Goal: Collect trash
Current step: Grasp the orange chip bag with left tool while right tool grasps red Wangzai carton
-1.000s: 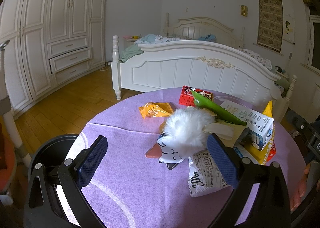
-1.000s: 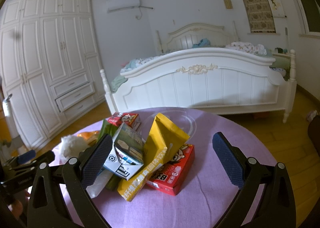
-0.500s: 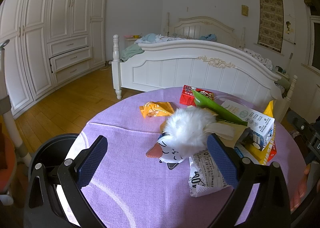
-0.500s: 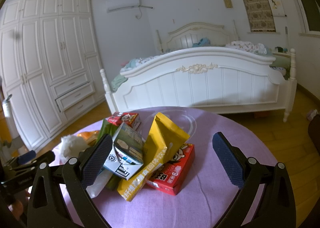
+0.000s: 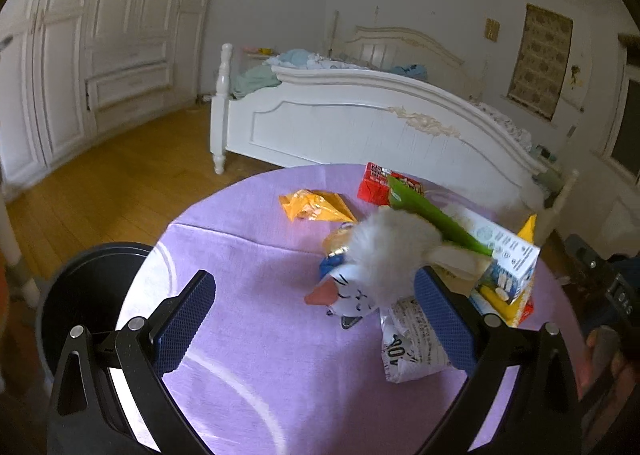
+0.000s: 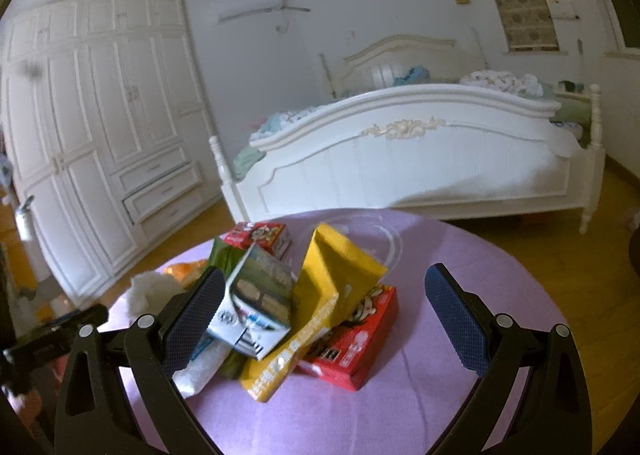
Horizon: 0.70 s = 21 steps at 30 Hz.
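A round worktop (image 5: 248,335) draped in a lilac cloth stands in a bedroom, with a pile of litter heaped on it. From the left wrist view, the left tongs (image 5: 312,319) hang just above the near edge of the worktop with their blue-padded fingers (image 5: 182,321) spread wide apart and nothing between them. Just beyond them lies a fluffy white plush toy (image 5: 384,255) with a cartoon cat face, resting partly on a crumpled white wrapper (image 5: 412,347) with black print. An orange snack packet (image 5: 316,206) lies by itself farther back on the cloth. Behind the toy, a green packet (image 5: 432,215) leans over a small red box (image 5: 374,185), and a white and blue milk carton (image 5: 506,259) sits to the right. A dark round bin (image 5: 80,295) stands on the wooden floor just beside the worktop, at the lower left. From the right wrist view, the right tongs (image 6: 324,319) are likewise wide apart and empty, hovering over the near side of the pile. Between their fingers sit the milk carton (image 6: 256,311), a yellow pouch (image 6: 320,303) slumped against it, and a flat red carton (image 6: 360,339) beneath the pouch. A white bed (image 6: 400,159) and a white wardrobe (image 6: 92,135) fill the background.
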Motion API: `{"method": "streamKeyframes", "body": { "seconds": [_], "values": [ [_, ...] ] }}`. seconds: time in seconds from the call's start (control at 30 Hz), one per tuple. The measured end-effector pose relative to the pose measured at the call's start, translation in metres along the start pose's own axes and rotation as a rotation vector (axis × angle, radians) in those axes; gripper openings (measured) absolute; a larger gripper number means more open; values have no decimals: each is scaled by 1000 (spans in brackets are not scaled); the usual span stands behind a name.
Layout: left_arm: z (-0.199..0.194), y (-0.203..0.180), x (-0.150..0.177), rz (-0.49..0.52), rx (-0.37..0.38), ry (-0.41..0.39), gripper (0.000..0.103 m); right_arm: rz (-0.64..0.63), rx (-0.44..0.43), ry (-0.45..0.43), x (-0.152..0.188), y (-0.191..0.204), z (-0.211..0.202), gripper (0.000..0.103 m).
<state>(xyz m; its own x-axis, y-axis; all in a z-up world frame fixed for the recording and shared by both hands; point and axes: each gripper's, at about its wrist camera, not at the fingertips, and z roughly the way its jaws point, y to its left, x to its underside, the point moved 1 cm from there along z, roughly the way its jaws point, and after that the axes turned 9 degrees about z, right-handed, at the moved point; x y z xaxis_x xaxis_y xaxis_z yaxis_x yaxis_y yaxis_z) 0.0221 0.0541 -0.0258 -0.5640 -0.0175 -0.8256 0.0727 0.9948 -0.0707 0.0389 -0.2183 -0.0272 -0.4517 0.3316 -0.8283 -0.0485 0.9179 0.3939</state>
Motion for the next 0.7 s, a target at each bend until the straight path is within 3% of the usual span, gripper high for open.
{"method": "streamKeyframes", "body": {
  "seconds": [0.17,0.23,0.37,0.53,0.7],
  "values": [
    [10,26,-21,-34,63,35,98,-37,-124,98,-49,22,12,99],
    [22,36,-31,-68,102,67,98,-107,-140,181,-67,41,30,99],
    [55,44,-55,-89,144,138,98,-276,-132,434,-86,85,94,99],
    [106,38,-68,-73,195,246,98,-450,-96,630,-84,111,173,99],
    [133,31,-65,-48,213,311,96,-602,-88,796,-51,127,231,93]
  ]
}}
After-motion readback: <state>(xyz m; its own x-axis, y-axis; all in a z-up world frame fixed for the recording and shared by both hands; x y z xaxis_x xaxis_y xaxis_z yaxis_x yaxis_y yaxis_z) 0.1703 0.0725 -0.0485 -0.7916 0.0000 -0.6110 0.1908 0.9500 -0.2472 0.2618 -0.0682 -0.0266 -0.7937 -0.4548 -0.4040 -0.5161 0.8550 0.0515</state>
